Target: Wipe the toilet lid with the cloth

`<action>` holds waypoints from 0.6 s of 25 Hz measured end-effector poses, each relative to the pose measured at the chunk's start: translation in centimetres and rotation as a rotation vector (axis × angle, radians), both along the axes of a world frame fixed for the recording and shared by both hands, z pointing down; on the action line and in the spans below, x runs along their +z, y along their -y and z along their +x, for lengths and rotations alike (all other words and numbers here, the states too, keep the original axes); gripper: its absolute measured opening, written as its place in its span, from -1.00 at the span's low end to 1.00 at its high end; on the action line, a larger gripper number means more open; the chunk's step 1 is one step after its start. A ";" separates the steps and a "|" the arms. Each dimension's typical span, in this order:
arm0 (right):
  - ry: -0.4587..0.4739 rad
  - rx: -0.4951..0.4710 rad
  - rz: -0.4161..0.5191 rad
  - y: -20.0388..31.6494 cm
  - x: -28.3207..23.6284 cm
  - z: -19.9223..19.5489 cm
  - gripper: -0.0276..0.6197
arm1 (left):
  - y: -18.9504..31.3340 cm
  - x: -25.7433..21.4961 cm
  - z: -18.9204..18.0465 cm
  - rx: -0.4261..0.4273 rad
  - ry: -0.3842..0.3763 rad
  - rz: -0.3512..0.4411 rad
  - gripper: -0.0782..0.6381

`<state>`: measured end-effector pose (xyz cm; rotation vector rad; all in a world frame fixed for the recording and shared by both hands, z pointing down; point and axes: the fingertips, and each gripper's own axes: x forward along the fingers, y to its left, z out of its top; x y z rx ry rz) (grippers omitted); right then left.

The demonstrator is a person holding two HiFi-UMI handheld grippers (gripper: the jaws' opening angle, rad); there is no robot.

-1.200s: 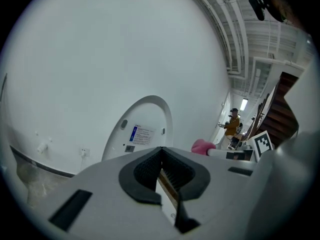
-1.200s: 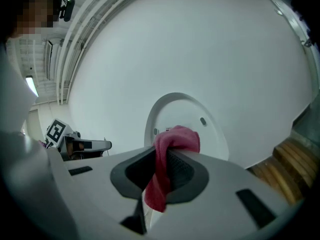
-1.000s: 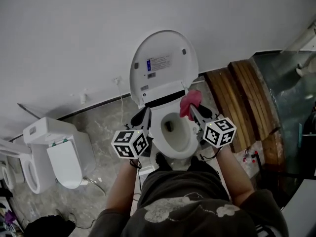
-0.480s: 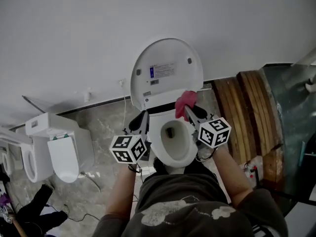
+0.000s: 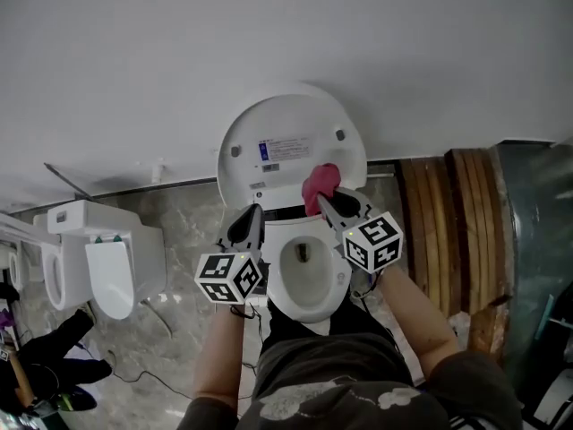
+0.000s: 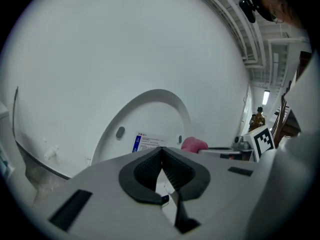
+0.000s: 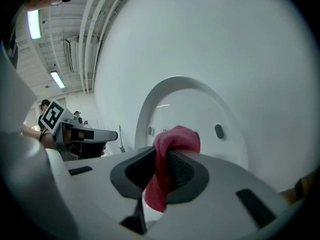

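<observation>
The white toilet lid (image 5: 291, 141) stands raised against the wall, its underside with a blue-and-white label facing me; it also fills the left gripper view (image 6: 150, 119) and the right gripper view (image 7: 192, 109). My right gripper (image 5: 324, 200) is shut on a pink cloth (image 5: 320, 186), which sits close to the lid's lower right part. In the right gripper view the cloth (image 7: 167, 156) is pinched between the jaws (image 7: 162, 169) and bunches above them. My left gripper (image 5: 251, 222) is shut with nothing in it, left of the bowl (image 5: 304, 276), jaws together (image 6: 161, 166).
A second white toilet (image 5: 107, 262) stands at the left on the marble floor. Wooden planks (image 5: 448, 222) lie at the right. A grey wall rises right behind the lid. Another person's dark shape (image 5: 45, 365) is at the lower left.
Both grippers have moved toward the raised lid. The pink cloth has shifted left and up, from beside the lid's right edge onto its lower right part. The view has tilted up.
</observation>
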<state>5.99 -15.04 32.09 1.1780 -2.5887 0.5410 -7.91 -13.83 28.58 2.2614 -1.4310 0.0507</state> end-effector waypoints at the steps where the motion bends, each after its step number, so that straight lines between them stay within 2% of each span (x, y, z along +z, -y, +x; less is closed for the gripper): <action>1: -0.003 -0.022 0.006 0.7 0.1 -0.4 -0.78 | 0.7 -0.2 0.1 -0.010 0.003 0.007 -0.76; 8: 0.019 -0.137 0.080 4.9 -1.7 -5.0 -0.78 | 4.5 -0.7 -0.3 -0.045 0.025 0.043 -0.76; 15: 0.021 -0.214 0.184 9.0 -4.6 -10.8 -0.78 | 7.2 -1.7 -2.8 -0.111 0.009 0.063 -0.76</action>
